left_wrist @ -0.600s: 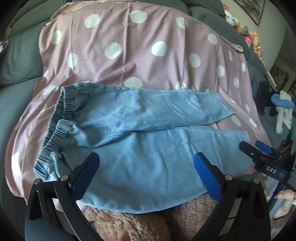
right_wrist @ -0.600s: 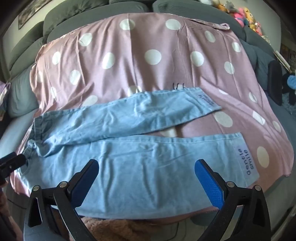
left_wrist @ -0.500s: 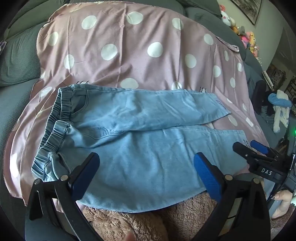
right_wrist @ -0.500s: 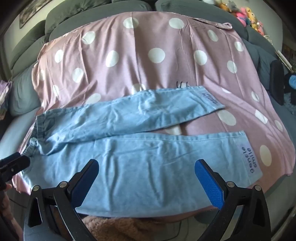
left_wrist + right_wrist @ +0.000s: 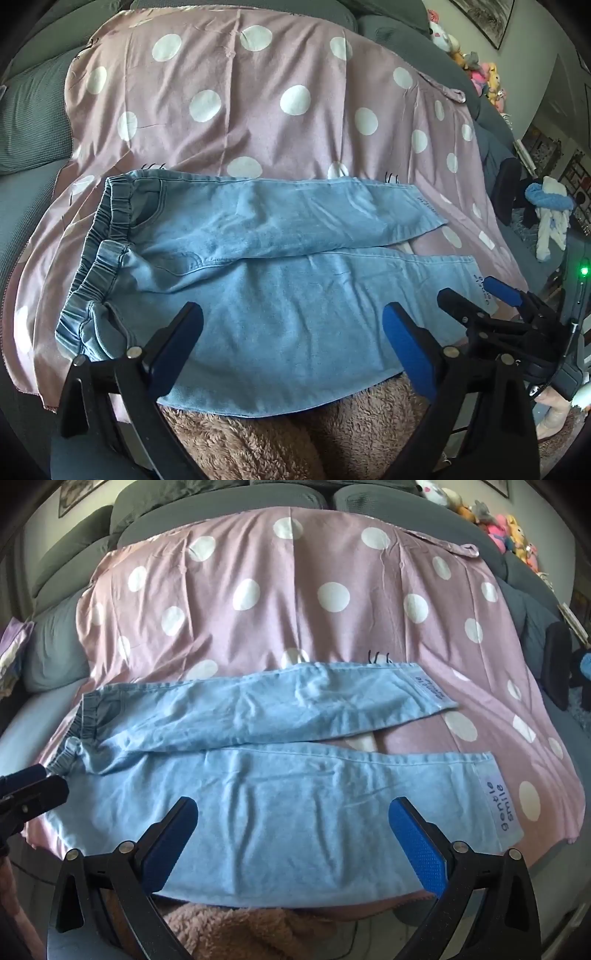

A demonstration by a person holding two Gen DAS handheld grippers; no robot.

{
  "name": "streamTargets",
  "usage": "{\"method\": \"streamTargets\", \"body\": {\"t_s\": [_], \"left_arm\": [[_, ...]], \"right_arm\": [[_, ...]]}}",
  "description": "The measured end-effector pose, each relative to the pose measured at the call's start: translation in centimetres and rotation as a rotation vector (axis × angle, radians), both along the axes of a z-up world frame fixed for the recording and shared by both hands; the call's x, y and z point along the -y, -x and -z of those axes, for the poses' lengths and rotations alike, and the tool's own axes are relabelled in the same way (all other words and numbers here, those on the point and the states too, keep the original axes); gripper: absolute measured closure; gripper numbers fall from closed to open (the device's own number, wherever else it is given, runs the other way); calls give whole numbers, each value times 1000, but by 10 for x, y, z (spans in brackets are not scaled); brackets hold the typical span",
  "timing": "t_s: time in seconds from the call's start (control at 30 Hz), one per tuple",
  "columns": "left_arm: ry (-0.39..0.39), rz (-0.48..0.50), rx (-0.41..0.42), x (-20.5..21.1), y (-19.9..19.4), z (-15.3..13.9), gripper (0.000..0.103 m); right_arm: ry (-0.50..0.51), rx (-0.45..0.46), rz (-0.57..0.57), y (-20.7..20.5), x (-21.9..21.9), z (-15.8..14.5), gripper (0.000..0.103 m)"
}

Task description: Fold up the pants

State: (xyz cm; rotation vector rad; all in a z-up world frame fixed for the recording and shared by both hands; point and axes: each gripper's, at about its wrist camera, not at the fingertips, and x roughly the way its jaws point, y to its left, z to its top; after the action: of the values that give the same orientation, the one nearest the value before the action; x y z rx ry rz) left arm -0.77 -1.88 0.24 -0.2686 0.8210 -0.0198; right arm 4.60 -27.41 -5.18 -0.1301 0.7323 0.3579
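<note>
The blue pants [image 5: 280, 775] are spread flat across the middle of the frame on the spotted sheet [image 5: 295, 602], nothing is folded yet, and both claws [image 5: 291, 332] [image 5: 295, 827] are held wide apart, empty.

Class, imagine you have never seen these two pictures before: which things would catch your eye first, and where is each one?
First, the light blue pants lying flat across the middle, waistband left, legs spread slightly apart to the right. Beneath them spreads a pink sheet with white dots. At the bottom edge, each open tool, left tool and right tool, shows blue pads above the near leg.
</note>
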Motion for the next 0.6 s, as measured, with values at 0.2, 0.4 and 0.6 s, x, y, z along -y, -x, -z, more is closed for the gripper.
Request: {"method": "streamTargets", "body": {"t_s": [0.2, 0.4, 0.6], "left_arm": [[-9, 7, -29, 5, -2, 8, 8], [-28, -21, -60, 5, -4, 13, 8], [-38, -46, -116, -1, -7, 23, 7]], "right_arm": [[-8, -9, -5, 1, -4, 2, 1], [-8, -20, -9, 0, -4, 6, 1], [-14, -34, -8, -1, -3, 9, 1]]}}
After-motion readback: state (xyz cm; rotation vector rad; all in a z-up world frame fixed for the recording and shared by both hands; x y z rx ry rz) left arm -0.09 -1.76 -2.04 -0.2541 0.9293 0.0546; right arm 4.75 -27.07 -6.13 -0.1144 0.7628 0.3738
